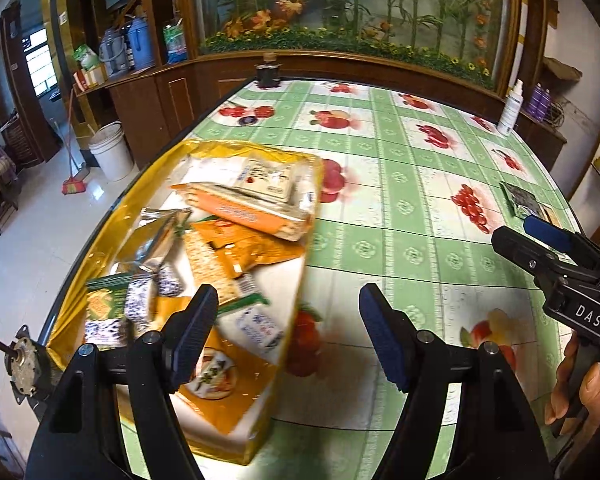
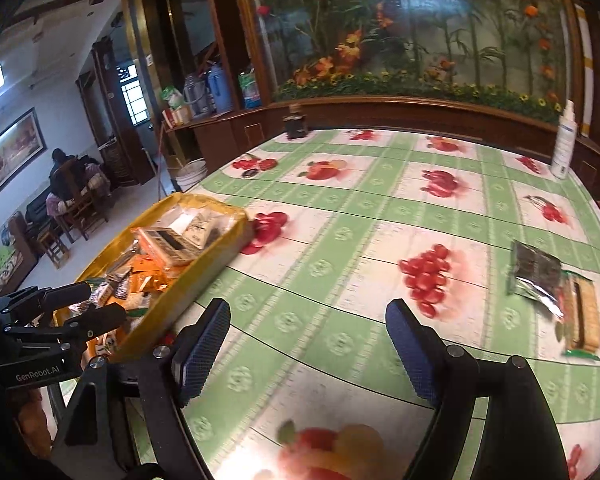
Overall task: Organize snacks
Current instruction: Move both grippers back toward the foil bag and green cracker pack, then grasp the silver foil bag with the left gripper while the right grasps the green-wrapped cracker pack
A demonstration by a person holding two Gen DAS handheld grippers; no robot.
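Two loose snacks left out on the right, both grippers empty

Left gripper and right gripper are both wide open, gripping nothing. The foil packet and biscuit pack lie far right of the yellow tray. Probably light, crinkly, slippery, crushable, so I'd pinch the sealed end gently.

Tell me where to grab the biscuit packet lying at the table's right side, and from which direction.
Grip the biscuit packet across its narrow width at mid-length, coming down from above with the open right tool. It lies flat and long, and the dark foil packet overlaps its far end, so stay clear of that end.
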